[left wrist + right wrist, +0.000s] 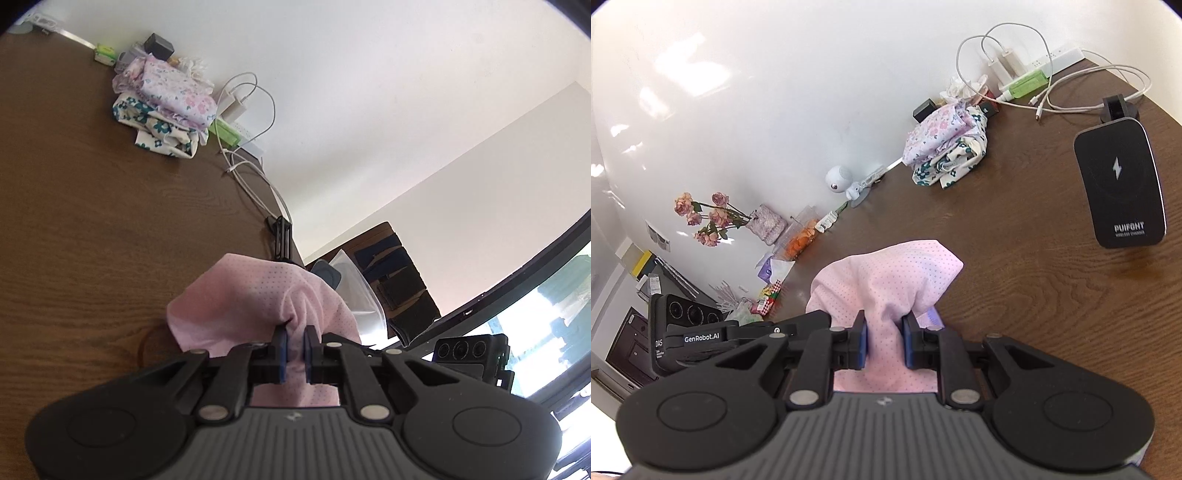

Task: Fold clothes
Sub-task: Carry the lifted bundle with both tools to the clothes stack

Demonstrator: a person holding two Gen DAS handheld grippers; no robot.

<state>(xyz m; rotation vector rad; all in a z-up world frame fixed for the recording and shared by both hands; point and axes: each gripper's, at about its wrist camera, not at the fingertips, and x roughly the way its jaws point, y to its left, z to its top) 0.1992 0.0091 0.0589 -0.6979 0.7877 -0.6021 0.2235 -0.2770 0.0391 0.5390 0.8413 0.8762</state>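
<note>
Both grippers, left (294,345) and right (884,341), have jaws pinched on pink garment (886,273), seemingly above table (1015,221).

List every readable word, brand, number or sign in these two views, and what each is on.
"PUIFONT": black wireless charger, with a lightning-bolt sign above it.
Small line under "PUIFONT": too blurred to read.
"GenRobot.AI": white label on the left gripper.
"DAS": side of that same gripper; smaller print below is unreadable.
Left wrist view: no readable text.
</note>
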